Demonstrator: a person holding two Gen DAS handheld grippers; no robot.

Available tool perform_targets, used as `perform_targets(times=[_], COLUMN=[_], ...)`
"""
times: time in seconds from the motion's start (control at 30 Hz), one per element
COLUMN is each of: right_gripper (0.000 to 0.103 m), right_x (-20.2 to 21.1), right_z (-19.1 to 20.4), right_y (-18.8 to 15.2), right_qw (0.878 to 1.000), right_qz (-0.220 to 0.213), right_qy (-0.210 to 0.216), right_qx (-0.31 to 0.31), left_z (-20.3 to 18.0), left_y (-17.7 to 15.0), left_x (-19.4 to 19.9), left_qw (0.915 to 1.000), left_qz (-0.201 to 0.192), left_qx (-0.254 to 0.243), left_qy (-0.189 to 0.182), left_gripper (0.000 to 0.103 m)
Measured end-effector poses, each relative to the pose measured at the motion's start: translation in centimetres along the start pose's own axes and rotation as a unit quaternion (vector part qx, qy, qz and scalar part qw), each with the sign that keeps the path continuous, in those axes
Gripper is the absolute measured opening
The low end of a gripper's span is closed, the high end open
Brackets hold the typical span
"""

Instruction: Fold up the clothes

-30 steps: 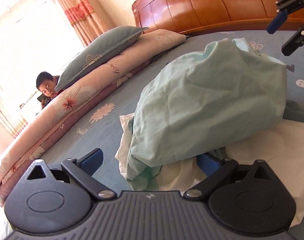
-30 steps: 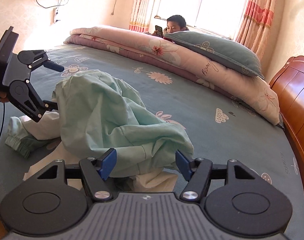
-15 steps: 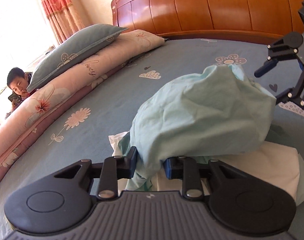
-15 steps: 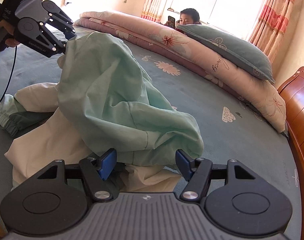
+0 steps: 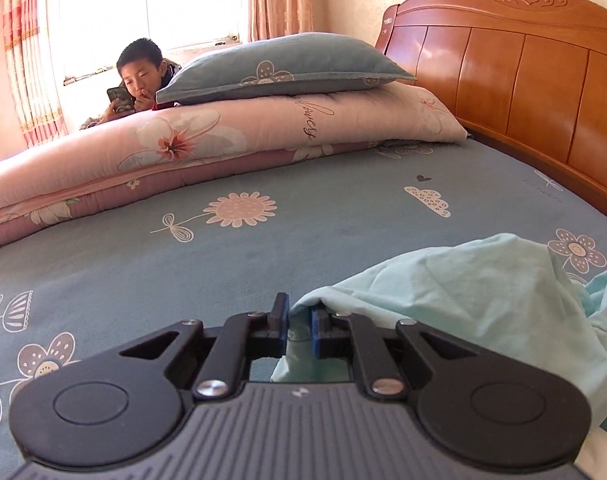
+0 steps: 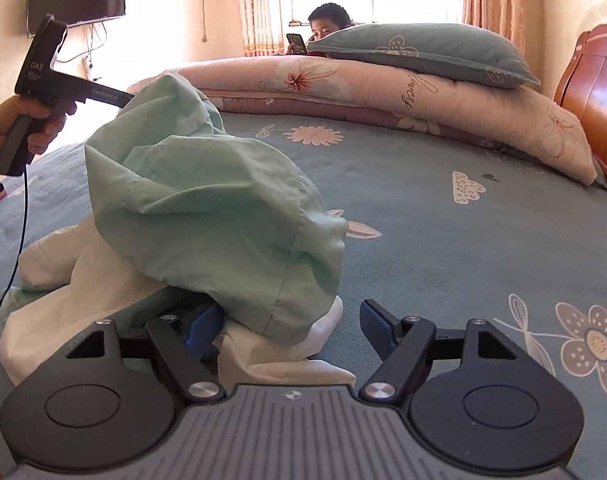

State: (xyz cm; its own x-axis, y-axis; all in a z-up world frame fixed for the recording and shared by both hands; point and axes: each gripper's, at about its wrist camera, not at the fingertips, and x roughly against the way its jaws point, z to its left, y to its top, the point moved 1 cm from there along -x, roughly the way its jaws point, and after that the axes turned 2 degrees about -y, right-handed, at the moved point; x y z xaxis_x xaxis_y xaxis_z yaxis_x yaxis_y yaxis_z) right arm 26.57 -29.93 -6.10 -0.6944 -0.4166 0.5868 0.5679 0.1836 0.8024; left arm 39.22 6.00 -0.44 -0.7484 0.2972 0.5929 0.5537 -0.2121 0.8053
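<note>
Pinching a fold of the mint-green garment (image 5: 463, 292), your left gripper (image 5: 299, 330) now has its jaws pressed nearly together on the cloth at the lower centre of the left wrist view; a second ago those jaws stood wide on either side of the heap, so the grasp is fresh and they are closing the last bit now. In the right wrist view that same gripper (image 6: 121, 98) sits at the upper left, held by your hand (image 6: 27, 124), with the green cloth rising to it in a peak: the corner is lifted where it lay slumped before.

Your right gripper (image 6: 293, 330) is spread, and its jaws are opening wider. The lower hem of the green garment and a lip of the white garment (image 6: 115, 292) beneath it hang between the pads, but neither pad presses on them. It has come in lower and closer to the pile than a second ago.

Outward from there, both garments lie bunched at the lower left of the right view on the blue flowered bedsheet (image 6: 423, 220), the green one draped over the white. I judge you have one corner secured and need a second hold before you can stretch the piece flat; watch that you do not catch the white layer along with it.
</note>
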Motion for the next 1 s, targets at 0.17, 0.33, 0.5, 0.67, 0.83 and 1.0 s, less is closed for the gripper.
perform_targets(times=[0.17, 0.33, 0.5, 0.67, 0.83, 1.0], right_gripper=[0.044, 0.033, 0.032, 0.031, 0.042, 0.050], right_x=[-2.3, -3.2, -4.4, -6.2, -12.0, -15.6], right_z=[-1.7, -2.1, -4.4, -6.9, -9.3, -9.1], right_y=[0.7, 6.1, 12.6, 17.6, 19.2, 16.2], right_qw=[0.996, 0.998, 0.995, 0.985, 0.976, 0.980], right_qz=[-0.017, -0.040, -0.064, -0.101, -0.057, 0.028], right_qy=[0.065, 0.008, -0.062, -0.130, -0.199, -0.185], right_qx=[-0.062, -0.038, -0.033, -0.044, -0.069, -0.064], left_z=[1.5, 1.5, 2.0, 2.3, 4.6, 3.9], left_y=[-0.2, 1.3, 4.1, 6.5, 6.3, 3.2], left_x=[-0.6, -1.3, -3.1, -4.9, -7.5, -8.1], left_qw=[0.9997, 0.9996, 0.9983, 0.9894, 0.9915, 0.9953], left_qz=[0.013, 0.009, -0.005, -0.048, -0.020, 0.033], left_qx=[0.020, 0.000, -0.002, -0.018, 0.044, 0.007], left_qy=[-0.008, 0.025, 0.058, 0.136, 0.121, 0.091], left_gripper=[0.009, 0.009, 0.009, 0.003, 0.009, 0.016])
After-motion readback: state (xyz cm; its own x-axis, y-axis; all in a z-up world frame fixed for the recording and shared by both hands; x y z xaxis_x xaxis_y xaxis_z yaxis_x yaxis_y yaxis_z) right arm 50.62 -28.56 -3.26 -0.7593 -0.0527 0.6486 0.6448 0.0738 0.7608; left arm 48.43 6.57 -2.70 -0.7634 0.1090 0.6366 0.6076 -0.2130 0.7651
